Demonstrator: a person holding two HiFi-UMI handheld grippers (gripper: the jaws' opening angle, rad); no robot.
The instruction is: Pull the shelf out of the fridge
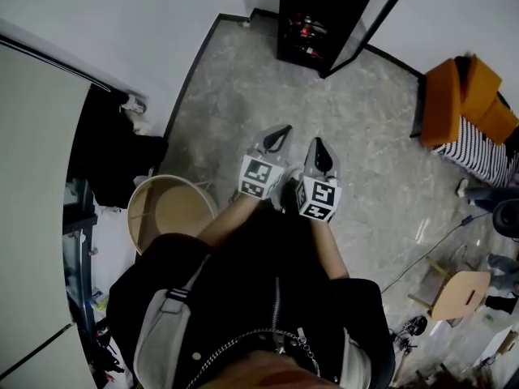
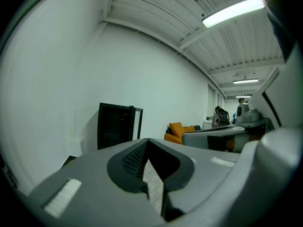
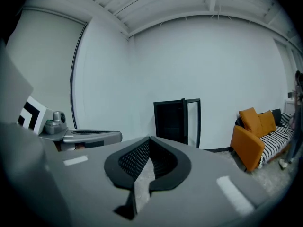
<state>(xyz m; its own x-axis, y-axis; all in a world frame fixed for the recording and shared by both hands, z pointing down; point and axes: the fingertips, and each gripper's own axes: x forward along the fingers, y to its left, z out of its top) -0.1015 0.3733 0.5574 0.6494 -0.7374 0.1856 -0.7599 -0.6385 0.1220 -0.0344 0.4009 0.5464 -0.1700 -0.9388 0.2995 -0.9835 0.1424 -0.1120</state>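
Note:
The black fridge (image 1: 312,23) stands against the far wall, its glass door (image 1: 371,16) swung open to the right. Inside it I make out shelves with small red items (image 1: 305,27); the shelves themselves are too small to tell apart. I hold both grippers side by side in front of my body, well short of the fridge. The left gripper (image 1: 276,138) and the right gripper (image 1: 323,151) are both shut and hold nothing. The fridge (image 2: 115,125) shows beyond the closed left gripper (image 2: 147,144) in the left gripper view. In the right gripper view the fridge (image 3: 176,119) is straight ahead of the right gripper (image 3: 150,142).
Grey stone floor lies between me and the fridge. An orange armchair (image 1: 461,96) and a striped cushion (image 1: 480,157) stand at the right. A round wooden stool (image 1: 170,209) is near my left, a wooden chair (image 1: 462,292) and a cable (image 1: 430,251) at the lower right.

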